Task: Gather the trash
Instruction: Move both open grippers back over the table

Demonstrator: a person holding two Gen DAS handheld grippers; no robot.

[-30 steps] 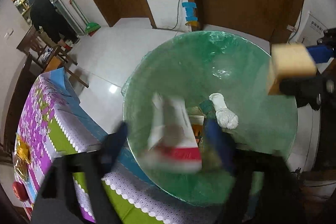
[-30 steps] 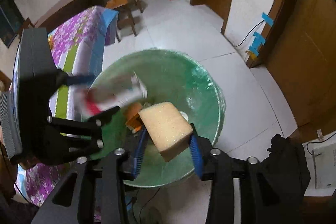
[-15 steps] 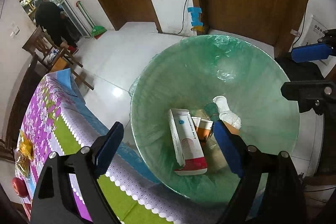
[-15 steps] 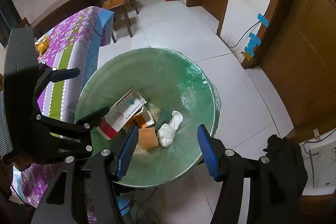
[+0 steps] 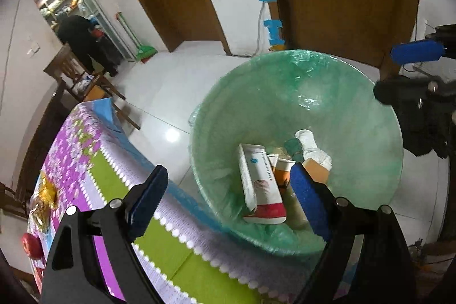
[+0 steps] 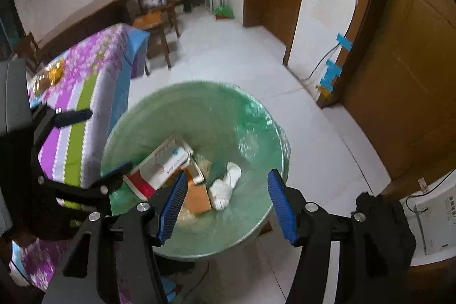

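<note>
Right gripper (image 6: 228, 204) jaws apart, nothing between them; left gripper (image 5: 228, 204) likewise wide and empty. Directly below both: green-lined bin (image 6: 256, 116), holding the sponge (image 6: 196, 197), white-and-red carton (image 6: 159, 167) and a white wad (image 6: 225, 187). Drop step looks finished. Beyond, to the left of the tools, the table (image 5: 85, 150) with a red apple (image 5: 31, 245). Next move, likely: swing back to the table for remaining trash, clearing the bin rim.

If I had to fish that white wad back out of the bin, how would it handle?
The white wad looks crumpled and knotted, so probably soft and floppy, squashing between claw pads. It seems light for its size, resting atop other trash. It lies against the bin liner, which could snag or lift too.
</note>
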